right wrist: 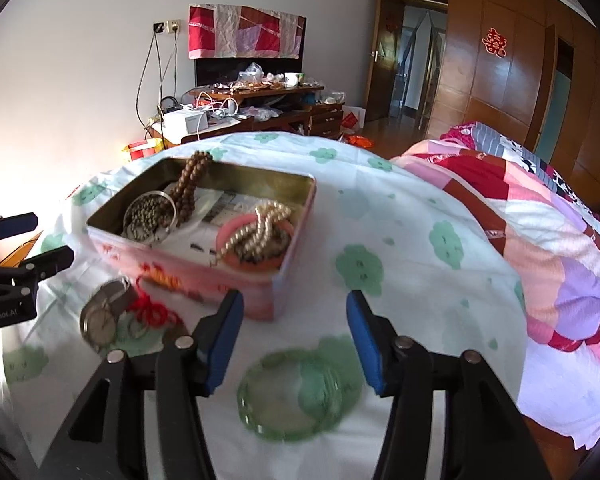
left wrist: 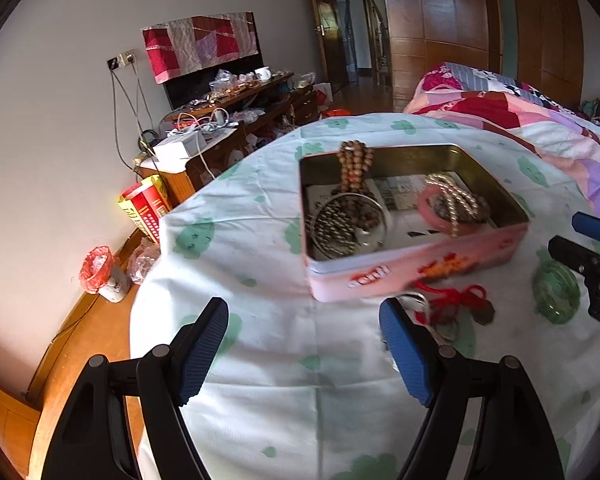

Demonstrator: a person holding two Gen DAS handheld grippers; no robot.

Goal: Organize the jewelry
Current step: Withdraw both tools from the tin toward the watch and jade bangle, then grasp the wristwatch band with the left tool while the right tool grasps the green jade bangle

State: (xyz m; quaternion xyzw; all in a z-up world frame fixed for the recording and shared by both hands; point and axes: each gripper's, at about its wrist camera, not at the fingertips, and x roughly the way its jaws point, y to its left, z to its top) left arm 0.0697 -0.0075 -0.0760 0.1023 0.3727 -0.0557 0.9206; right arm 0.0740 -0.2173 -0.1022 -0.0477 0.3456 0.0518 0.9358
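One pink tin [right wrist: 188, 276] sits open on the flower-print cloth [right wrist: 420, 292], holding one string of brown wooden beads [right wrist: 190, 184] draped over its far wall, one metal ring bangle [right wrist: 150, 216], one pink bangle [right wrist: 252, 256] and one pearl strand [right wrist: 260, 224]. Outside it lie one wristwatch [right wrist: 100, 320], one red knotted cord [right wrist: 154, 312] and one green jade bangle [right wrist: 292, 392]. The right gripper [right wrist: 296, 344] hangs spread wide above the jade bangle, gripping nothing; the left gripper [left wrist: 304, 344] is also spread wide and empty, just before the tin's front wall.
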